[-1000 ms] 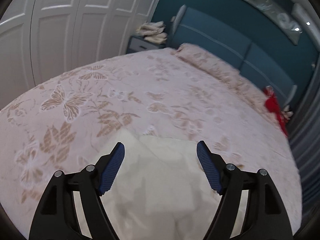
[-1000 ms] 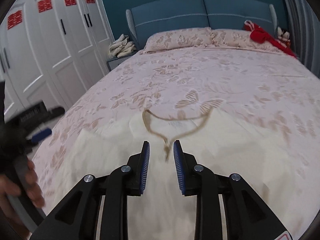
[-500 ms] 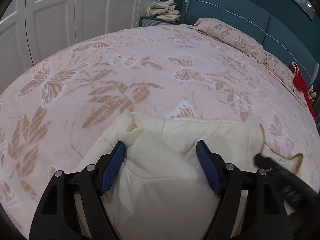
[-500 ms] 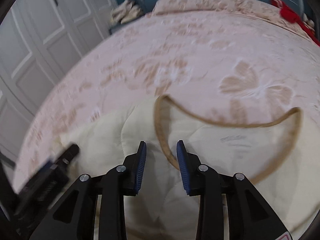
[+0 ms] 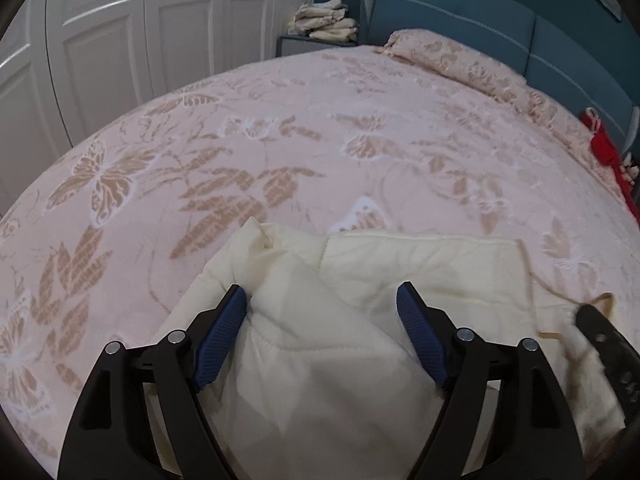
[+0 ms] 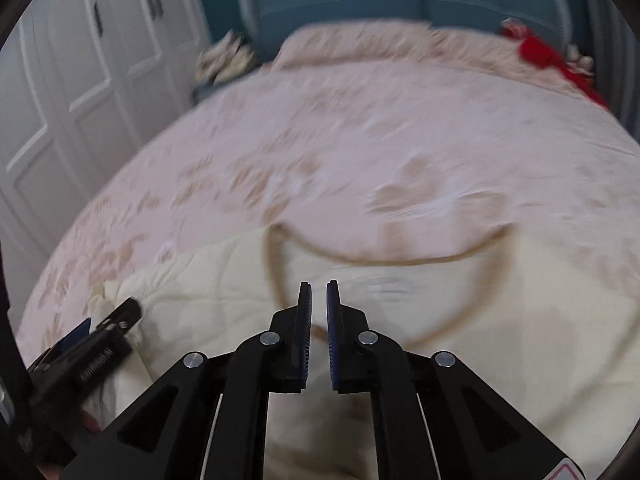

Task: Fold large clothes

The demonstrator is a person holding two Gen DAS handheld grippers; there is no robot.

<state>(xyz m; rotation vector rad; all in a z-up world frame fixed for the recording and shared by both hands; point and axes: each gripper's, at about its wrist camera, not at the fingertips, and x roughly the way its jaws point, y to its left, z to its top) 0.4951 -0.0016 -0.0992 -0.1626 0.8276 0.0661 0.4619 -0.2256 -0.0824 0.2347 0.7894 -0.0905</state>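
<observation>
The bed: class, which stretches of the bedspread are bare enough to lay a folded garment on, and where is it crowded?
Free: the broad bedspread between the cream garment and the pillows, and the strip toward the white wardrobe. Crowded: the near edge, where the garment lies under both hand-held grippers, and the far corner by the red item.

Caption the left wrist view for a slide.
Open left tool straddles a cream garment on a floral bedspread.
</observation>
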